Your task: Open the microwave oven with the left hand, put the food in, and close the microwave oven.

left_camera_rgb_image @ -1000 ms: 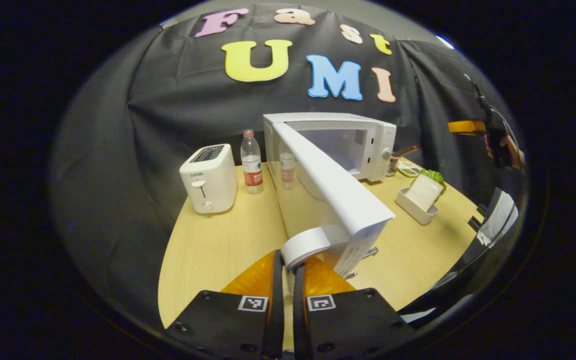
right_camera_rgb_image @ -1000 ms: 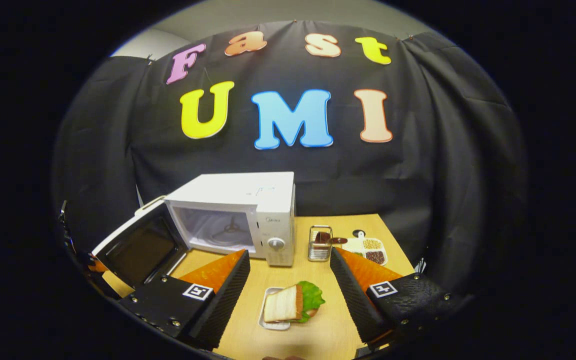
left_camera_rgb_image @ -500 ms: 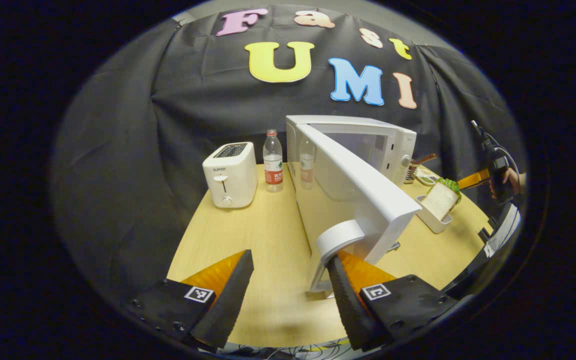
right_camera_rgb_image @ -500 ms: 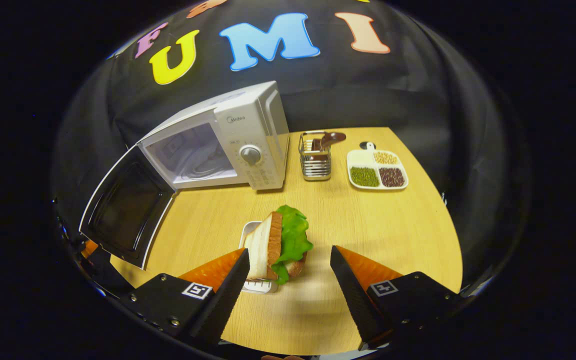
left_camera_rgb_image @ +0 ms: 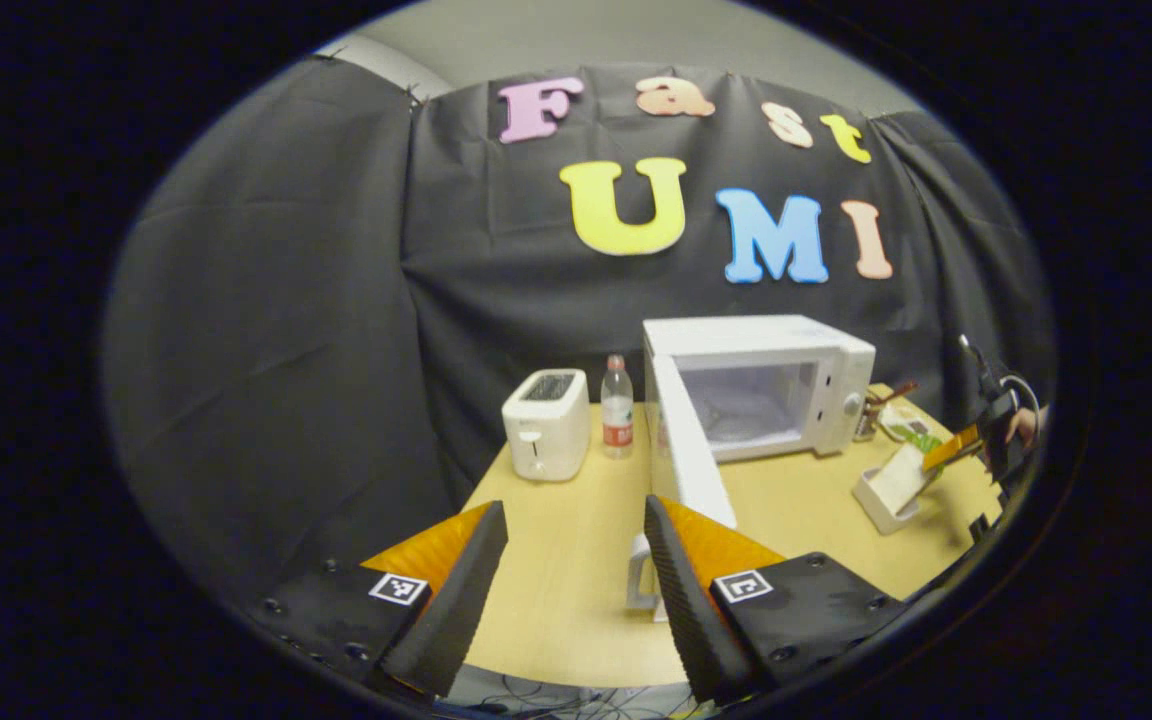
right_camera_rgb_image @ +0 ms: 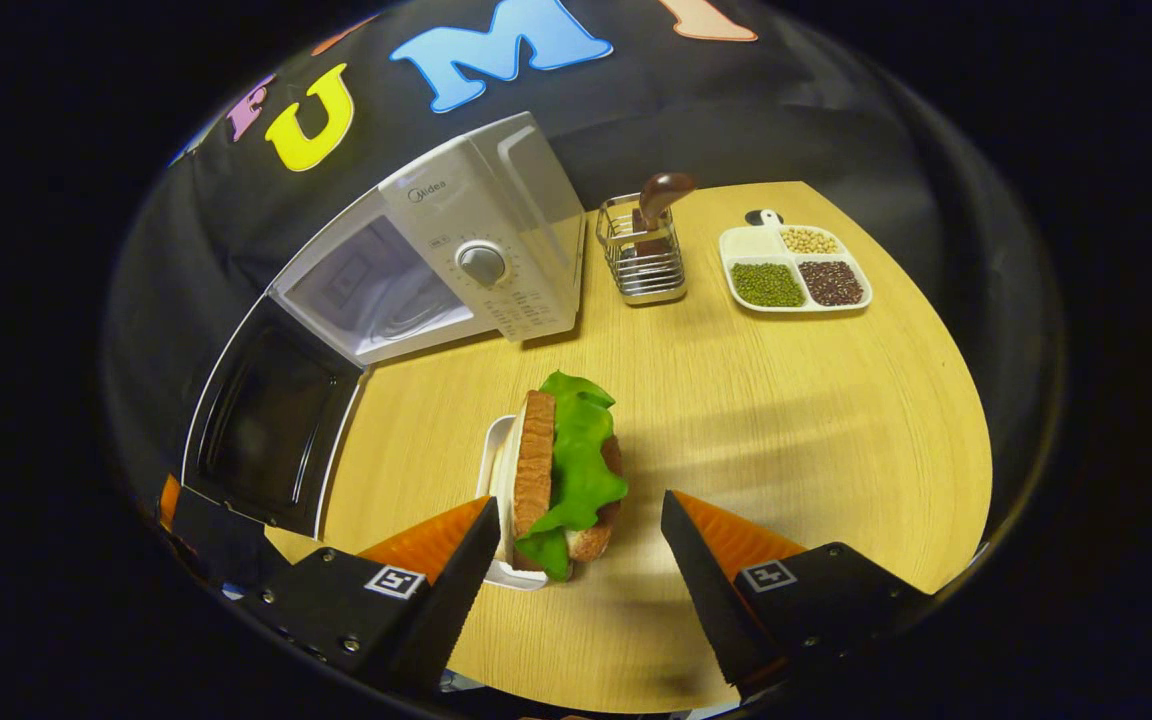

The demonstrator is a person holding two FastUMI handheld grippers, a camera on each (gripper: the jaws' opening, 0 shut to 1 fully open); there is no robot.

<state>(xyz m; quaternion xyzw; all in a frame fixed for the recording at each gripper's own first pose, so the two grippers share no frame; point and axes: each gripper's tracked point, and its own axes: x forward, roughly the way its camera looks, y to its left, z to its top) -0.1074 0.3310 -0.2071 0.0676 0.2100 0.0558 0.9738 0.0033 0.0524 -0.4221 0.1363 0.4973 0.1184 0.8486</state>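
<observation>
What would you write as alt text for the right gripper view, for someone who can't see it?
The open right gripper hangs over a sandwich with green lettuce that stands in a small white tray on a light wooden table. Behind it a white microwave oven stands with its door swung open, beside a wire utensil basket and a white divided dish of beans.

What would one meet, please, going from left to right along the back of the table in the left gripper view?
Toaster → water bottle → microwave oven, its door swung open → sandwich in its white tray.
</observation>
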